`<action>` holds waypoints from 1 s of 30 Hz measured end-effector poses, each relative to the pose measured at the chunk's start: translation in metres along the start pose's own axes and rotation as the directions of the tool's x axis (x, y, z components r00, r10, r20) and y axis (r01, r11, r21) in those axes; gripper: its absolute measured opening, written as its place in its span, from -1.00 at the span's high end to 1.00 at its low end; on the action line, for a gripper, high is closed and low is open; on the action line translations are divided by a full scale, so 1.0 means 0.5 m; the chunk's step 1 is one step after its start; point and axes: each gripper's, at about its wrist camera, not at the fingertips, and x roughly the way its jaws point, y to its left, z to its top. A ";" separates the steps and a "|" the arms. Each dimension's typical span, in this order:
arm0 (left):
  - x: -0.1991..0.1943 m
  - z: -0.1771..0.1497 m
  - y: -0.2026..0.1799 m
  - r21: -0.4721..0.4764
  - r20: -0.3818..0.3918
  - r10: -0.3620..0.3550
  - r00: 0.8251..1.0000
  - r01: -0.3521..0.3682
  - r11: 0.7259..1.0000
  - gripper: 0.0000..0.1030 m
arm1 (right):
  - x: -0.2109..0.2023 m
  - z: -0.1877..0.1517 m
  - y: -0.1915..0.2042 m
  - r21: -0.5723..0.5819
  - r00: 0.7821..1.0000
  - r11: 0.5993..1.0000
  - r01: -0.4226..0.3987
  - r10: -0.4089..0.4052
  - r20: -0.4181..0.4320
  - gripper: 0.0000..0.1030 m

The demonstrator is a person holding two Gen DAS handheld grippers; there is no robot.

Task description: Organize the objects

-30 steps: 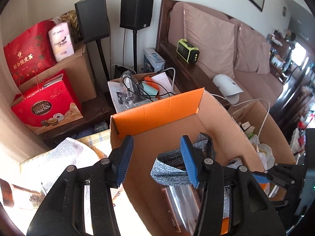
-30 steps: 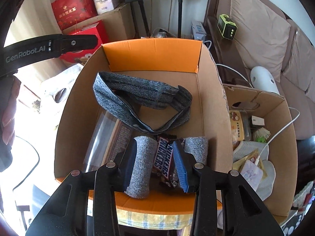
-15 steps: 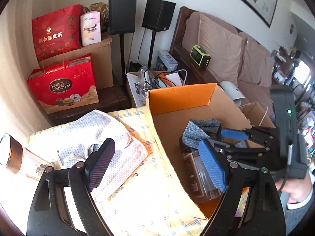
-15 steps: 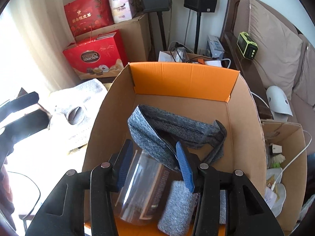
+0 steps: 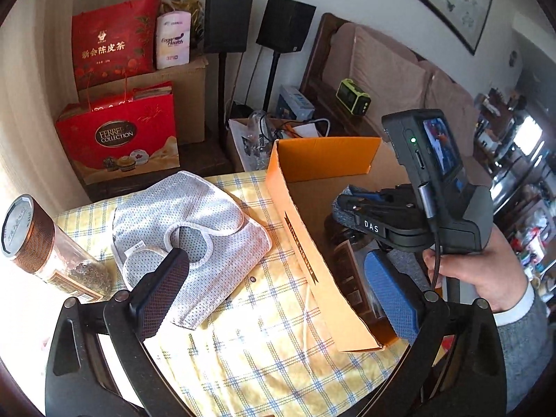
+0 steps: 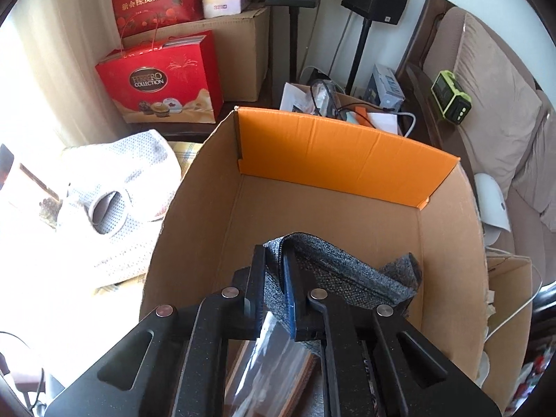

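Note:
An open cardboard box [image 5: 302, 243] [image 6: 194, 226] with an orange flap stands on a yellow checked tablecloth [image 5: 264, 354]. Inside it, my right gripper [image 6: 274, 257] [image 5: 351, 197] is shut on one end of a grey fabric band [image 6: 347, 278], and a hand [image 5: 486, 278] holds that gripper. A clear plastic packet [image 6: 271, 365] lies under the band. My left gripper [image 5: 276, 285] hovers over the cloth and the box's left wall; its jaws are opening wide and hold nothing. A white mesh cloth [image 5: 194, 215] [image 6: 114, 173] lies left of the box. Further left lies a glass jar [image 5: 38, 239] with a brown lid.
Red gift bags [image 5: 118, 132] [image 6: 160, 76] and a big carton stand behind the table, with two black speakers [image 5: 227, 21] on stands. A small carton of cables [image 5: 274, 132] sits behind the box. A brown sofa [image 6: 493, 104] runs along the right; another open carton [image 6: 507, 312] stands beside the box.
My left gripper left the box, swung left over the tablecloth and spread its jaws. My right gripper moved forward over the box's contents and shut on the grey band.

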 end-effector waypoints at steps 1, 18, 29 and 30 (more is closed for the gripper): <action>-0.001 -0.001 -0.002 0.003 0.002 -0.003 1.000 0.003 1.000 -0.97 | -0.003 -0.002 -0.002 -0.011 0.999 0.999 0.034 -0.034 0.002 0.86; -0.022 -0.050 0.040 0.000 0.002 0.028 1.000 -0.028 1.000 -0.97 | 0.067 -0.106 -0.202 0.120 0.966 0.975 0.185 -0.158 -0.204 0.46; -0.087 -0.087 0.138 -0.059 0.053 0.117 0.992 -0.114 0.992 -0.97 | -0.105 -0.072 -0.135 0.084 0.986 0.982 0.167 -0.166 -0.024 -0.22; -0.094 -0.091 0.149 -0.065 0.060 0.128 0.990 -0.124 0.990 -0.97 | -0.115 -0.070 -0.122 0.072 0.988 0.986 0.153 -0.152 -0.013 -0.22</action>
